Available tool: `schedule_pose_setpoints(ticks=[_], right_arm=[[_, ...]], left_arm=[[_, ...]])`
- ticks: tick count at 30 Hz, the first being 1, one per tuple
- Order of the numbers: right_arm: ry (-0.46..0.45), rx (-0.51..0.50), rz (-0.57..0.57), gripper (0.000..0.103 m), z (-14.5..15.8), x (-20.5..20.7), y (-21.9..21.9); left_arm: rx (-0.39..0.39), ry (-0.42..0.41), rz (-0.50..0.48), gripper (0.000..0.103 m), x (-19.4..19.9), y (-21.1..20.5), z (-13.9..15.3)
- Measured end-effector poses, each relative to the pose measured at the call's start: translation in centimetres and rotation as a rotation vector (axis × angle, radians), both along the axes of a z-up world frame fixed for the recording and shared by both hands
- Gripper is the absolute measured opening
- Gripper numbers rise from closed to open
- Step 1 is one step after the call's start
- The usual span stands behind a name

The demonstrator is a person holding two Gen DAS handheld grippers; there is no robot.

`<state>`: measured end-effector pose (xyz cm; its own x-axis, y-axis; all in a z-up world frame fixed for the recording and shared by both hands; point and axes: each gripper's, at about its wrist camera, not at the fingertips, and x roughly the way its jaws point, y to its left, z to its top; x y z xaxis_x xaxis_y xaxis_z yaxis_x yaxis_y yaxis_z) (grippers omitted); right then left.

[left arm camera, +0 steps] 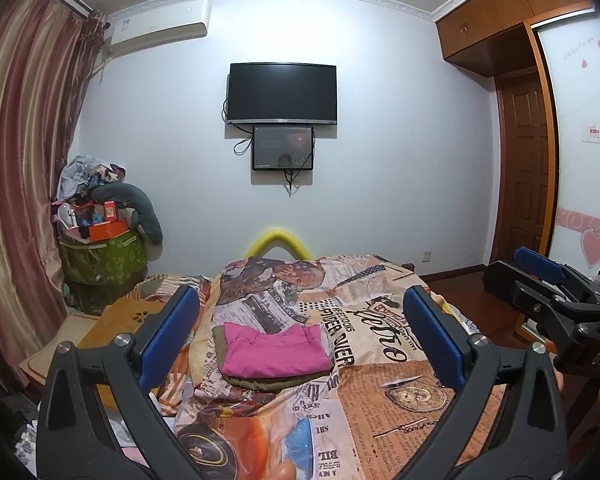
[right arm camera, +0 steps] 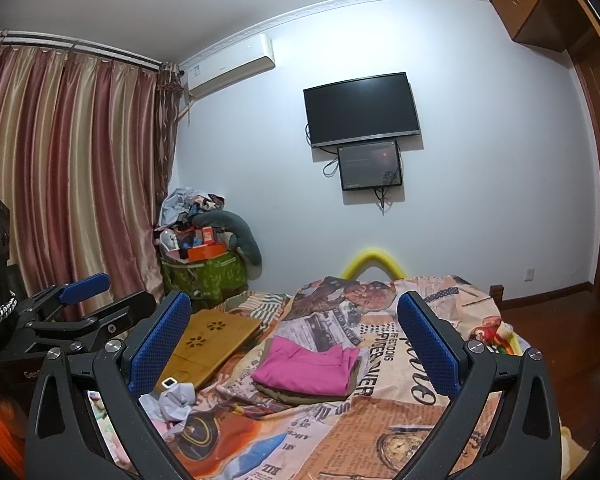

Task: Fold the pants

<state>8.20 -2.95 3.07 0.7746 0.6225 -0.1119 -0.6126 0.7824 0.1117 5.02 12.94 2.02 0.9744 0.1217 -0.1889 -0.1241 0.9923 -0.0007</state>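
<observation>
The pink pants (left arm camera: 274, 350) are seen folded into a compact rectangle, laid on top of an olive-brown folded garment (left arm camera: 260, 382) whose edges show along the near and left sides beneath them. Both are rested on a bed covered with a newspaper-print bedspread (left arm camera: 380, 392), roughly at its middle. The left gripper (left arm camera: 300, 332) is held above the near part of the bed with its blue-padded fingers (left arm camera: 168, 336) spread wide apart and nothing between them; the pants are framed between the fingers but well beyond them. The right gripper (right arm camera: 294, 340) is likewise held open and empty, raised above the bed, with the pants lying ahead of it, apart from either finger. In the left wrist view the right gripper appears at the right edge, just beside the left one. A bamboo lap tray (right arm camera: 208, 340) is seen on the bed to the left of the pants. On the far wall a dark television (left arm camera: 282, 94) is mounted, with a smaller screen (left arm camera: 283, 149) just below it.
</observation>
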Motion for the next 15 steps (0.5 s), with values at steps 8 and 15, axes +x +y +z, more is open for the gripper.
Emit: schedule_pose_setpoints(ticks=[8, 15], right_arm=[[0.006, -0.006, 0.001, 0.103, 0.02, 0.06, 0.06], [0.016, -0.012, -0.001, 0.103, -0.04, 0.29, 0.34]], left_arm=[[-0.005, 0.013, -0.005, 0.103, 0.11, 0.05, -0.23], [0.001, 0.021, -0.006, 0.103, 0.27, -0.02, -0.48]])
